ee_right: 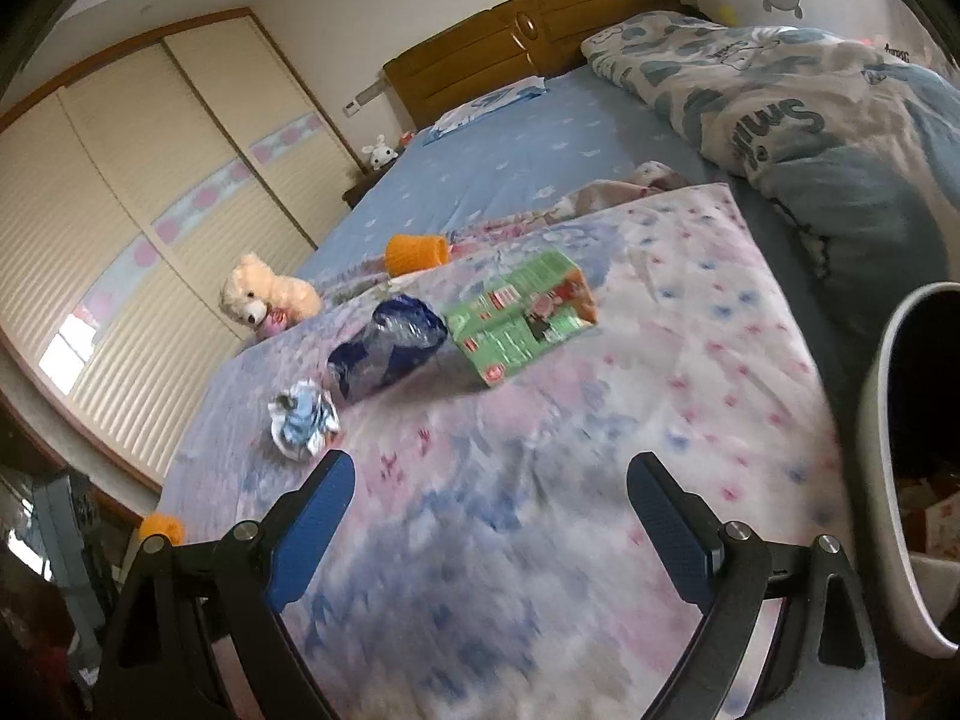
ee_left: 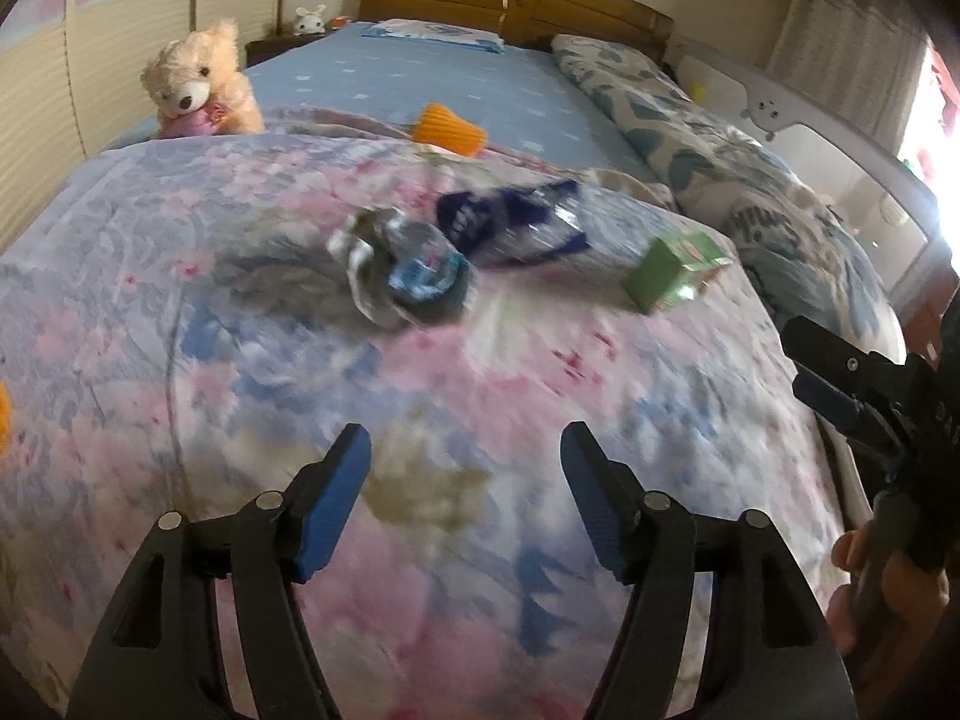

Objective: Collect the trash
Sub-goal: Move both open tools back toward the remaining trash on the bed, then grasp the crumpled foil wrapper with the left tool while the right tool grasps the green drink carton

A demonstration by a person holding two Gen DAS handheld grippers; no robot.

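Three pieces of trash lie on a floral quilt (ee_left: pixel 480 396) on the bed. A crumpled silver-blue wrapper (ee_left: pixel 399 270) (ee_right: pixel 303 423) is nearest. Behind it lies a dark blue plastic bag (ee_left: pixel 510 219) (ee_right: pixel 387 348), and to the right a green carton (ee_left: pixel 675 270) (ee_right: pixel 522 312). My left gripper (ee_left: pixel 465 450) hangs open above the quilt, short of the wrapper, nothing between its blue pads. My right gripper (ee_right: pixel 489 474) is open too, over the quilt in front of the carton. It also shows at the right edge of the left wrist view as the right gripper (ee_left: pixel 840 378), held by a hand (ee_left: pixel 870 576).
A white bin (ee_right: pixel 882 480) with dark inside stands at the right by the bed. An orange cup (ee_left: pixel 447 129) (ee_right: pixel 414 252) lies on its side beyond the trash. A teddy bear (ee_left: pixel 198 84) sits at the left, a folded blue-white duvet (ee_right: pixel 780 102) at the right.
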